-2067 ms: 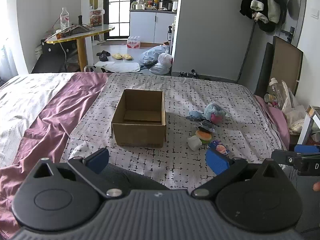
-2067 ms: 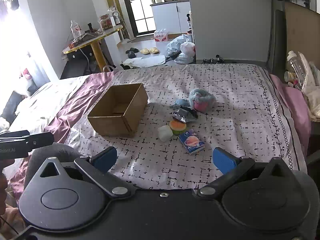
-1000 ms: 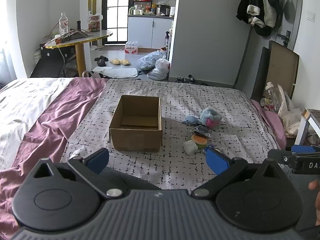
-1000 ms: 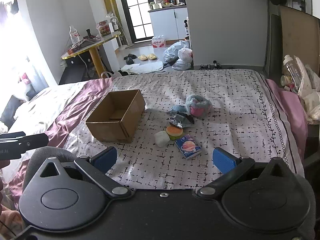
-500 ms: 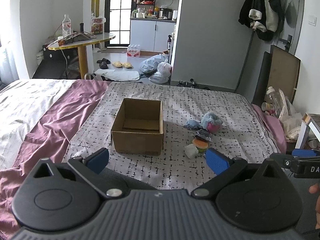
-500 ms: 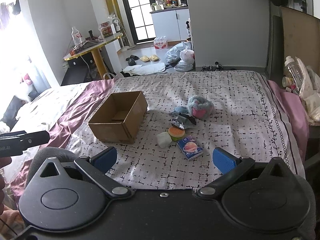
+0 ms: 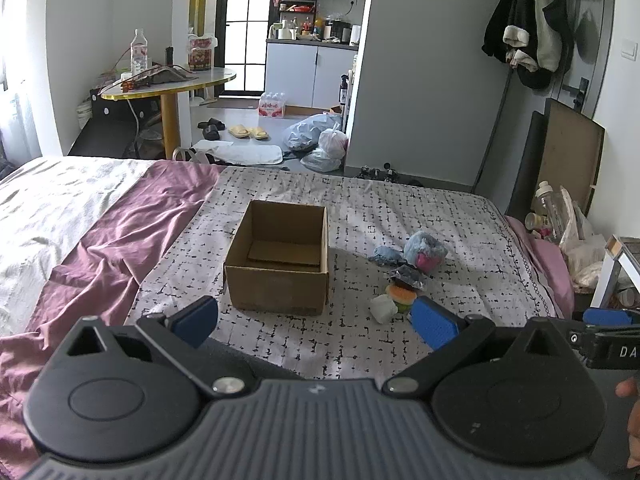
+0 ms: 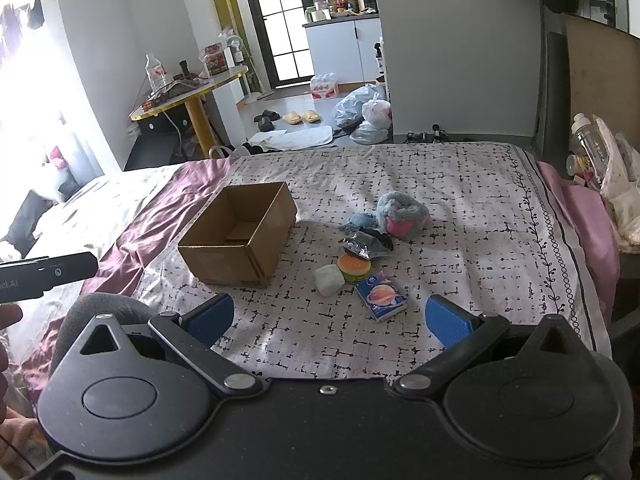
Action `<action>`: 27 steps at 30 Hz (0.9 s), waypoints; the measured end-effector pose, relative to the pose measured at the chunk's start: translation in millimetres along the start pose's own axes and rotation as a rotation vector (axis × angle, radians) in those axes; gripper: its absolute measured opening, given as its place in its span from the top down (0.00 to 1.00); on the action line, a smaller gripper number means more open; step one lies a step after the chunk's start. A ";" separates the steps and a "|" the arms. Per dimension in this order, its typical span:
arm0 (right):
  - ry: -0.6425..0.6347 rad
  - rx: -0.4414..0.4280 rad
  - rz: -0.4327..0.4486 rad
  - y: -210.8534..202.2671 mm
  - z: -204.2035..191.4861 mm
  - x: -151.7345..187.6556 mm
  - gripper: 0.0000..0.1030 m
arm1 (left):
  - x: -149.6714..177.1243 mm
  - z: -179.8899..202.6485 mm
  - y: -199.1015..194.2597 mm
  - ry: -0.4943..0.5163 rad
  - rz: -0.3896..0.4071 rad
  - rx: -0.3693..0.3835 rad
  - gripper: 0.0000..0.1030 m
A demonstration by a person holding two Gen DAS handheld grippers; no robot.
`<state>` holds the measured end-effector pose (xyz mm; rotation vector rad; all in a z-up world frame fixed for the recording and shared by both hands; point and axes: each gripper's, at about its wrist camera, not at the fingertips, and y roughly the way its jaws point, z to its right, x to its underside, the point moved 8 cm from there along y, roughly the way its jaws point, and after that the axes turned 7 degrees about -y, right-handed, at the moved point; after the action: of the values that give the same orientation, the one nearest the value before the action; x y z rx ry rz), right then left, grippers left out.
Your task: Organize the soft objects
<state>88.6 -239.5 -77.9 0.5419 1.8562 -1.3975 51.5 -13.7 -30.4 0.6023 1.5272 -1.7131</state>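
An empty brown cardboard box (image 7: 280, 264) (image 8: 240, 236) stands open on the patterned bedspread. To its right lies a cluster of small things: a blue-and-pink plush (image 8: 402, 214) (image 7: 425, 251), a pale blue cloth (image 8: 360, 221), a dark foil packet (image 8: 365, 245), a burger-shaped toy (image 8: 354, 267) (image 7: 401, 293), a white squishy lump (image 8: 329, 279) (image 7: 383, 308) and a blue tissue pack (image 8: 381, 295). My left gripper (image 7: 314, 322) is open, short of the box. My right gripper (image 8: 330, 318) is open, just short of the cluster. Neither holds anything.
A purple sheet (image 7: 120, 232) and a white quilt (image 7: 52, 196) cover the bed's left side. Bottles and bags (image 8: 596, 160) crowd the right bedside. Beyond the bed's foot are a round yellow table (image 7: 168, 80), slippers and plastic bags (image 7: 316, 140) on the floor.
Both views shifted slightly, drawing back then coming a little closer to the bed. Nothing on the bed moved, and both grippers stayed open.
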 end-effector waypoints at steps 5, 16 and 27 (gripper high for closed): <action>0.000 -0.005 -0.005 8.6 3.1 2.2 0.00 | -1.5 2.9 3.3 -0.013 0.004 0.006 0.00; 0.025 -0.015 -0.026 28.5 21.7 6.0 0.00 | -3.6 10.7 30.5 -0.032 -0.006 0.003 0.01; 0.043 -0.045 -0.068 58.6 39.3 10.2 0.00 | 6.4 27.7 70.6 -0.011 -0.061 0.028 0.01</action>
<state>135.5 -258.9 -128.0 0.4940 1.9517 -1.3948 106.6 -42.6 -74.3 0.5650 1.5301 -1.7835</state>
